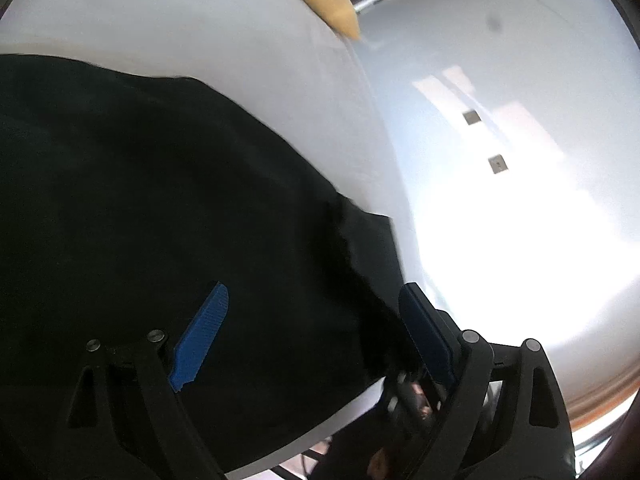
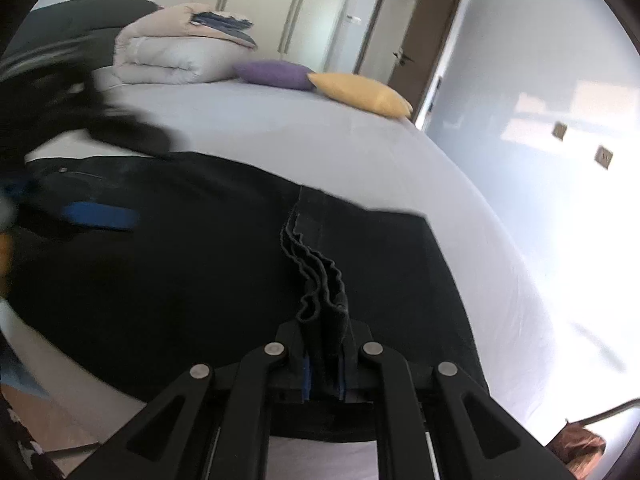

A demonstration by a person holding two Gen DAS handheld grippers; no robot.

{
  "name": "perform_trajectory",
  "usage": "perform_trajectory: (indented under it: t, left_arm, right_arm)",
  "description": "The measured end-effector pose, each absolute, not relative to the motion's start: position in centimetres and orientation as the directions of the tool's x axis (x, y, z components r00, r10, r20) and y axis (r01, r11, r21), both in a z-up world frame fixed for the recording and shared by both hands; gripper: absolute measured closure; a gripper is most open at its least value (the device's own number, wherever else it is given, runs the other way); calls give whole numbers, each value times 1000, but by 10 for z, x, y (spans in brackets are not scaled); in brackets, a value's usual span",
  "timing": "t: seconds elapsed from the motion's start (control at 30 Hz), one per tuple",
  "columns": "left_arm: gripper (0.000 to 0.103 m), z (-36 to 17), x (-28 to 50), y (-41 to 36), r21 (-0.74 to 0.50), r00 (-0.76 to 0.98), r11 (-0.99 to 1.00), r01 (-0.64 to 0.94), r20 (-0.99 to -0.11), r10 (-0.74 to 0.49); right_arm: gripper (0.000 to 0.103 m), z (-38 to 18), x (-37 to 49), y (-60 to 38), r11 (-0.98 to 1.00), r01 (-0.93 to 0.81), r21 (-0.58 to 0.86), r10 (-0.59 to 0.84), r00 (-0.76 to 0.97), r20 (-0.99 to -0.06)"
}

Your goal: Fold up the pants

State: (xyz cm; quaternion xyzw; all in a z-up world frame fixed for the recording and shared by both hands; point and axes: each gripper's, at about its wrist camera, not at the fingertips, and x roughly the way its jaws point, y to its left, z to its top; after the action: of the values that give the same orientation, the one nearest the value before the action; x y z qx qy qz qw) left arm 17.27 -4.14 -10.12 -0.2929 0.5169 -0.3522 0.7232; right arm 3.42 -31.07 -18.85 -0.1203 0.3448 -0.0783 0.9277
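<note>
The black pants (image 2: 192,264) lie spread flat across the near part of the bed (image 2: 320,140), which is covered in a pale sheet. The right tool (image 2: 323,364) is clamped on a bunched, wavy stack of the pants' hems (image 2: 320,280), holding the gathered edges upright between its blue pads. The left tool (image 1: 312,336) hangs over the dark cloth with its blue fingers (image 1: 202,340) spread wide apart, gripping nothing. Farther up the bed sit a yellow pillow (image 2: 362,92), a purple pillow (image 2: 274,74) and a folded duvet (image 2: 176,52).
</note>
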Motion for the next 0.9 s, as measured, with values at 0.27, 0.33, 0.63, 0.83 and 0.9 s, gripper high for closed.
perform_trajectory:
  t: [0.27,0.33,0.63,0.83,0.9]
  left_arm:
    - [16,-120,198,-67,-782,119,608,140,-596,-794]
    - [20,-120,202,-67,-785,107,602,146,-592,-799]
    - [94,-102,221,-42,-684,144,682,260,-671,-727]
    - [94,-80,233,-12,-594,194,735,327,-719,-667]
    - [94,-78,239,-4,-577,200,746,334,-730,-654]
  right_arm:
    - [93,-179,24,-267,952,-50,-301,-155,769,-620]
    - [93,-180,24,-257,949,-83,-304,-133,768,-627]
    - [92,-178,26,-211,905,-226,-361,-53,781,-623]
    - [92,-178,37,-180,864,-324,-385,4,770,-638]
    - [92,-179,42,-174,856,-344,-387,14,763,-646]
